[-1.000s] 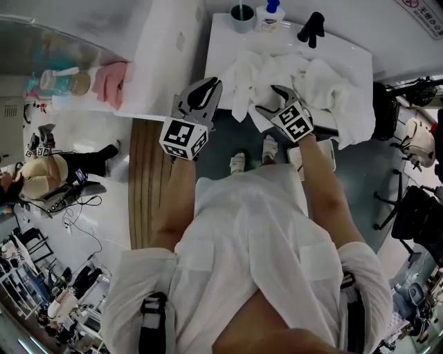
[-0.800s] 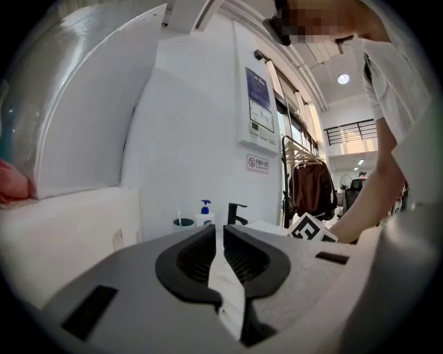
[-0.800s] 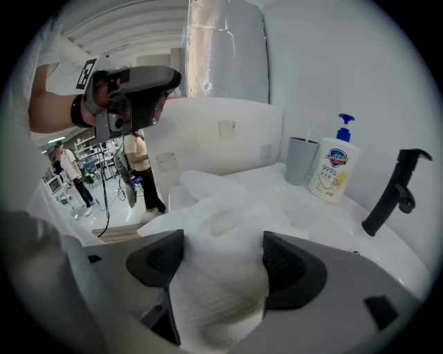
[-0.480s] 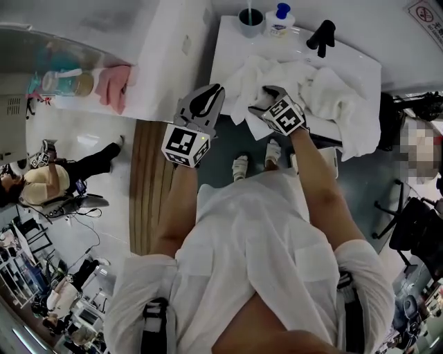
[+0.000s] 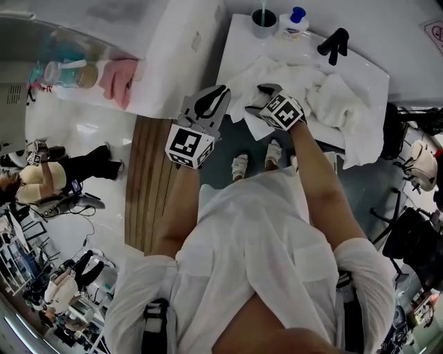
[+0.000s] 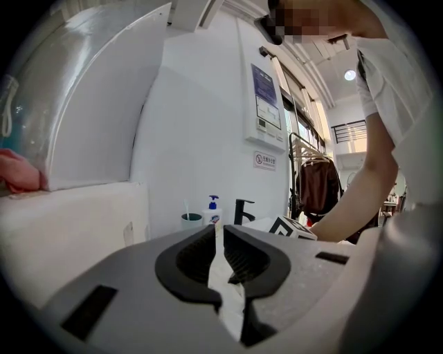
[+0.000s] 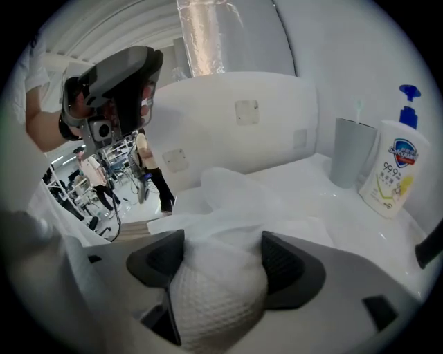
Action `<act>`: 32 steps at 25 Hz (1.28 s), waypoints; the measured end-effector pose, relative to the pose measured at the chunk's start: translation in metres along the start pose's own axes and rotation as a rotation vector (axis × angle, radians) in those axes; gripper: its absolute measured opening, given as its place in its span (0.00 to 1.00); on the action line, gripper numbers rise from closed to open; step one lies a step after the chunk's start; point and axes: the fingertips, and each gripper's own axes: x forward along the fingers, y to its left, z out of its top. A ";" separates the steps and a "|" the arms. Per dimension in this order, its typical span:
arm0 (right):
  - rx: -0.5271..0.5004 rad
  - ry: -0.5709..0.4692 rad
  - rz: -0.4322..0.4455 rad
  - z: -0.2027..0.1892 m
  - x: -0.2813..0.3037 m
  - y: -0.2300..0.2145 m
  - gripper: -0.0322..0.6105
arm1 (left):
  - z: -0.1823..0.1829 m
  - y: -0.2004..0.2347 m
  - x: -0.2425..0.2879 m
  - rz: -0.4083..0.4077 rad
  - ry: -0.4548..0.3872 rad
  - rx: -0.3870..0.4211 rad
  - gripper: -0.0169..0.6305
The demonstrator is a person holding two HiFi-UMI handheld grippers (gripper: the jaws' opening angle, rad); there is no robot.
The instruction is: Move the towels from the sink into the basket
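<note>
A heap of white towels (image 5: 304, 83) lies in and over the white sink (image 5: 239, 41), with one end hanging off its right front edge. My right gripper (image 5: 261, 97) is at the heap's left front part, shut on a bunched fold of white waffle towel (image 7: 218, 297) that fills the space between its jaws (image 7: 218, 256). My left gripper (image 5: 211, 100) hovers just left of the sink's front corner, shut, with nothing in it (image 6: 216, 235). No basket shows in any view.
A grey cup (image 5: 264, 21), a soap bottle (image 5: 293, 21) and a black faucet (image 5: 334, 43) stand at the sink's back. A pink cloth (image 5: 118, 79) lies on the white ledge to the left. A person (image 5: 41, 183) sits far left on the floor.
My right gripper has drawn the gripped towel fold left toward the sink's front-left corner. The left gripper has stayed beside the sink's corner.
</note>
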 end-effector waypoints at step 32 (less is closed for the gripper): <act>0.218 -0.021 -0.150 0.011 0.014 -0.019 0.25 | -0.005 0.006 -0.007 0.013 0.022 0.006 0.07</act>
